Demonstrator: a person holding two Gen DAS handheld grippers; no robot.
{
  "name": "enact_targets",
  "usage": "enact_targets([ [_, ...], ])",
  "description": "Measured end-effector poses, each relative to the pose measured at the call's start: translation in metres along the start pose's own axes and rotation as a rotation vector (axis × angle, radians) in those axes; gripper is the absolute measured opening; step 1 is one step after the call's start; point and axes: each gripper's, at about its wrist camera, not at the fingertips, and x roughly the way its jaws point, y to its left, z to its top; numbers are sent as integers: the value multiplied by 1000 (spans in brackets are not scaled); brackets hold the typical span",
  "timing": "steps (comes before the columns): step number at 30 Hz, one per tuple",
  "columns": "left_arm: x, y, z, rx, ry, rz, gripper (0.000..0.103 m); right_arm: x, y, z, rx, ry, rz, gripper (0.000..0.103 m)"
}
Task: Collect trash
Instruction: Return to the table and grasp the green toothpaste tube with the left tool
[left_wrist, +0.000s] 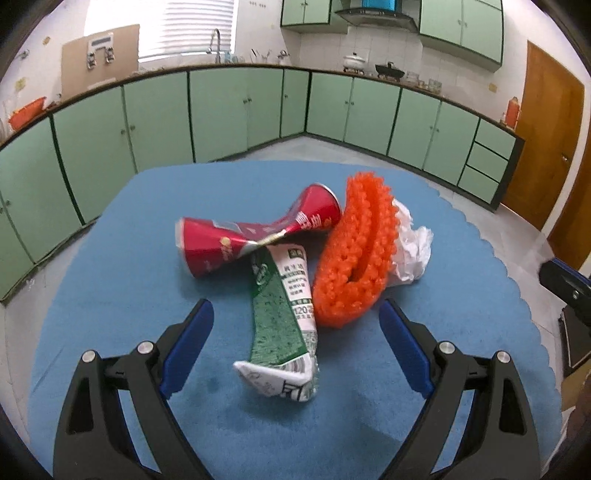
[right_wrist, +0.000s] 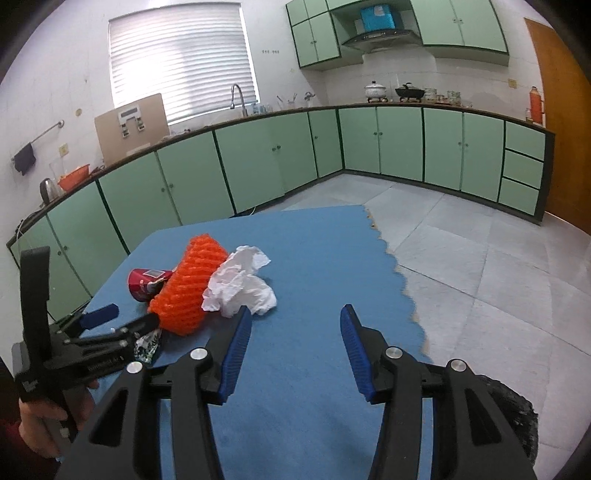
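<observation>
A pile of trash lies on the blue mat (left_wrist: 110, 295). It holds a crushed red can (left_wrist: 236, 240), a green-and-white wrapper (left_wrist: 284, 314), an orange foam net (left_wrist: 358, 254) and crumpled white paper (left_wrist: 410, 251). My left gripper (left_wrist: 295, 310) is open, its blue fingers either side of the wrapper's near half without touching it. In the right wrist view the net (right_wrist: 192, 288), the paper (right_wrist: 240, 284) and the can (right_wrist: 142, 282) lie ahead to the left. My right gripper (right_wrist: 295, 310) is open over bare mat (right_wrist: 314, 251), nothing between its fingers, its left finger near the paper. The left gripper (right_wrist: 131, 317) sits beside the net.
The mat's scalloped right edge (right_wrist: 402, 280) drops to a grey tiled floor (right_wrist: 480, 258). Green kitchen cabinets (right_wrist: 258, 162) line the far walls. A dark round object (right_wrist: 517, 413) shows at the lower right. A person's hand (right_wrist: 40, 424) holds the left gripper.
</observation>
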Motion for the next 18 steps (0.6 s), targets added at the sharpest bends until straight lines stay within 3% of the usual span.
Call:
enact_targets([
  [5, 19, 3, -5, -10, 54, -8, 78, 17, 9, 10, -16, 5, 0, 50],
  [7, 28, 6, -5, -24, 88, -28, 62, 22, 10, 13, -18, 7, 2, 50],
  [9, 31, 4, -9, -31, 101, -20, 56, 26, 12, 14, -21, 9, 2, 50],
  [10, 30, 4, -10, -34, 101, -25, 46, 29, 12, 15, -21, 10, 1, 50],
  [18, 0, 19, -24, -109, 67, -24, 39, 39, 26, 15, -39, 32, 34, 50],
])
